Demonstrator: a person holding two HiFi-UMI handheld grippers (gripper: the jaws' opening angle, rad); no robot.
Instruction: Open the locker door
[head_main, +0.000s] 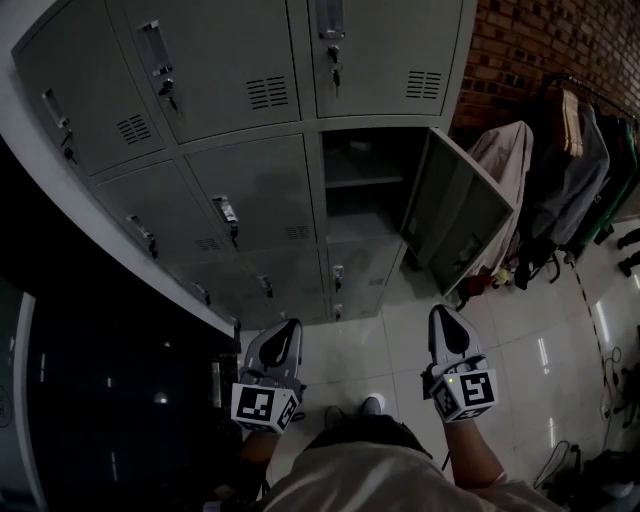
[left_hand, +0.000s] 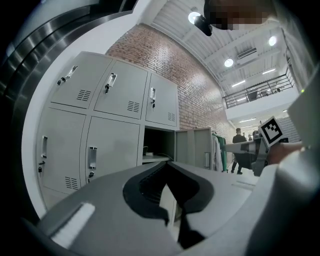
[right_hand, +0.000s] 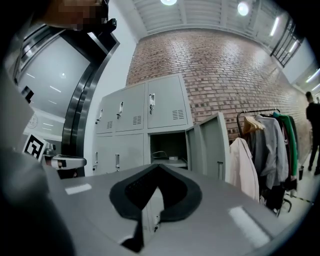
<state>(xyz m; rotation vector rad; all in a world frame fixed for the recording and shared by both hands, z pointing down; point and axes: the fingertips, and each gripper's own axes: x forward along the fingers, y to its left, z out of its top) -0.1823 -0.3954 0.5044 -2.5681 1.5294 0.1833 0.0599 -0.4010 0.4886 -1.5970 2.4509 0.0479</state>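
Head view showed the open locker door (head_main: 455, 215) well ahead of both tongs, almost straight beyond the right tongs (head_main: 446, 314) and off to the right of the left tongs (head_main: 284, 328), so the right tongs were nearer. Its long axis stood upright, and it hung from the right edge of its compartment (head_main: 365, 180), its free edge swung out toward the person. Both tongs were clenched on nothing and touched no locker.

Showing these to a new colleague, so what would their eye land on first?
The open locker door, swung wide in the rightmost column, bares a dark compartment with a shelf. Nearer the camera, the left gripper and right gripper hang shut and empty, apart from the lockers. Clothes on a rack line the brick wall at right.
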